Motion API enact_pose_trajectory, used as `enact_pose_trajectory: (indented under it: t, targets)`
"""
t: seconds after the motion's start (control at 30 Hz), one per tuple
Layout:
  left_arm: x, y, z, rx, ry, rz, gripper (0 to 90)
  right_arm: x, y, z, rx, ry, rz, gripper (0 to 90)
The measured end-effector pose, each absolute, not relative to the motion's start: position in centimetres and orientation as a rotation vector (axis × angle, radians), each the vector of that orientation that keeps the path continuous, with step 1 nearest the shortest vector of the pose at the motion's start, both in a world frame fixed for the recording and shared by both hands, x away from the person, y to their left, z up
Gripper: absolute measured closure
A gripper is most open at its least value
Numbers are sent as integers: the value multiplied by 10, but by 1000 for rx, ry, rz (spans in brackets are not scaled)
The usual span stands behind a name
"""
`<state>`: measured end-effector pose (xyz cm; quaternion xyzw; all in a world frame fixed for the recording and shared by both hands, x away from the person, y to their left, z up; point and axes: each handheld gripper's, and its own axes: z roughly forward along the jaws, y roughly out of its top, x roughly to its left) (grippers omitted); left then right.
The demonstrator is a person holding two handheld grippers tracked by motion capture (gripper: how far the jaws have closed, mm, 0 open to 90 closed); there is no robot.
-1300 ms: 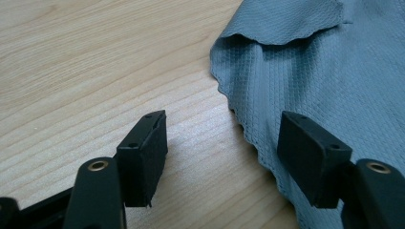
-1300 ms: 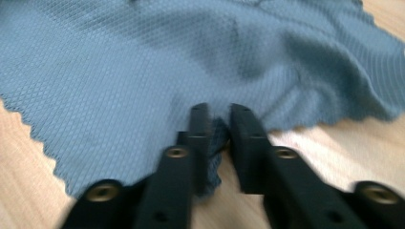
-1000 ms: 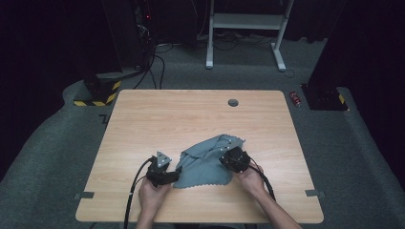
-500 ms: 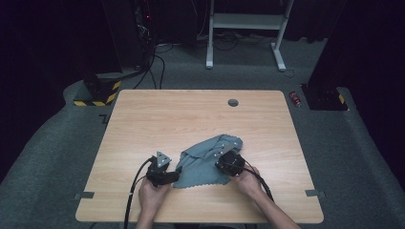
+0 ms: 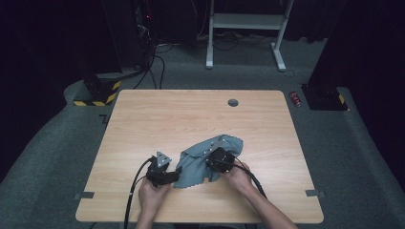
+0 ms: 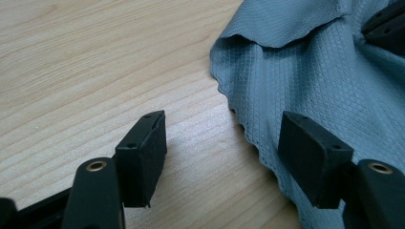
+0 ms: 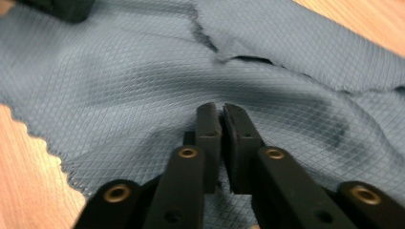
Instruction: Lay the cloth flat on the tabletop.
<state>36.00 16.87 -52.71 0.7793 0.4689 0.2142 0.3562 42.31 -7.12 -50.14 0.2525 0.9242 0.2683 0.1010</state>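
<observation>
While the cloth [image 5: 206,157] lies crumpled on the near half of the table [image 5: 157,119], a little right of centre, both grippers work at its edges. It is a thin grey-blue fabric with a woven diamond texture and a wavy cut hem, so it should be light, limp and quick to fold or bunch wherever it is pulled. A flap is already turned over along its far side.

At the cloth's near left edge, the left gripper [image 6: 224,143] rests low with its jaws wide apart, one over bare wood and the other over the hem; nothing is pinched between them.

Over the middle of the fabric, the right gripper [image 7: 221,138] has its jaws almost together, and they have just eased apart a little. Whether a thin pinch of cloth sits between the pads is hard to tell from this angle, though none is visible.

A sound hold would probably be at the hem or a corner, where a single layer can slip between the pads. Gripping the middle would likely gather wrinkles.
</observation>
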Motion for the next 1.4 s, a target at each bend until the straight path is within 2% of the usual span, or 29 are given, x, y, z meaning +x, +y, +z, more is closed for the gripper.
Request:
enact_pose_trajectory:
  t: [0.03, 0.07, 0.43, 0.67, 0.73, 0.87, 1.2, 1.27, 1.4]
  targets:
    - [360, 169, -527, 2013, 1211, 553, 340, 423, -71, -501, 746, 2730, 793, 830]
    - [360, 169, -527, 2012, 1211, 553, 340, 425, -74, -501, 763, 2729, 793, 768]
    - [360, 169, -527, 2012, 1211, 554, 340, 420, -133, -489, 990, 2519, 873, 785]
    - [360, 169, -527, 2012, 1211, 554, 339, 425, -132, -503, 1053, 2518, 825, 740]
    - [360, 168, -527, 2013, 1213, 555, 338, 427, -132, -506, 1063, 2520, 835, 754]
    - [360, 168, -527, 2012, 1212, 555, 338, 426, -134, -505, 1001, 2541, 785, 881]
    - [360, 168, -527, 2016, 1210, 555, 334, 437, -162, -500, 1032, 2514, 662, 887]
    - [360, 168, -527, 2016, 1210, 555, 333, 436, -160, -500, 1005, 2507, 640, 879]
    - [360, 168, -527, 2016, 1210, 555, 334, 427, -161, -497, 1000, 2504, 701, 792]
